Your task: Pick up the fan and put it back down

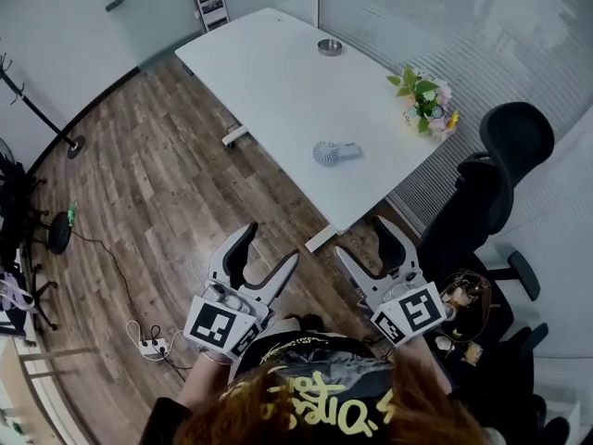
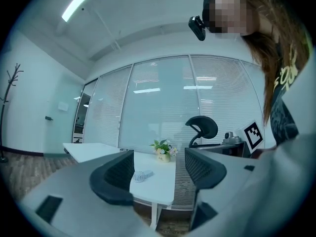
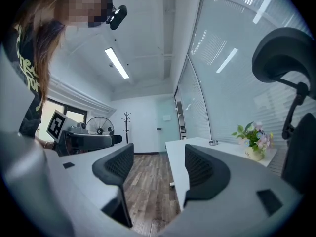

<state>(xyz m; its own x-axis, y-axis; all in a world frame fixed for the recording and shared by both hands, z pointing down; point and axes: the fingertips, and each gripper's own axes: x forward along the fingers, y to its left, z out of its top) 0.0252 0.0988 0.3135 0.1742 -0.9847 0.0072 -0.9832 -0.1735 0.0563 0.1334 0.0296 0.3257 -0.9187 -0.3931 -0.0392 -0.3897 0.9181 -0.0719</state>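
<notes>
- Fan (image 1: 334, 152): small, pale, handheld type. It lies flat on the white counter (image 1: 269, 72), near the front edge, untouched and well apart from both claws.
- Left claw (image 1: 271, 247): jaws wide apart, nothing between them. You hold it level over the wood floor (image 1: 157, 165), short of the counter. Its own view frames the fan far off between the jaws.
- Right claw (image 1: 363, 239): jaws apart, empty. It is held level near the counter's near corner. Its view runs along the counter edge and the fan does not show there.
- Also present: flower pot (image 1: 426, 100) at the counter's right edge, small round dish (image 1: 330, 46) at the far end, black office chair (image 1: 500, 174) to the right.
- Step in hand, by my reading: the approach. The pick-up has not begun.
- Next move, by my reading: carry the left claw forward over the counter edge and bring it down to the fan. Set the jaws across its handle or head, then close. Keep clear of the flower pot.
</notes>
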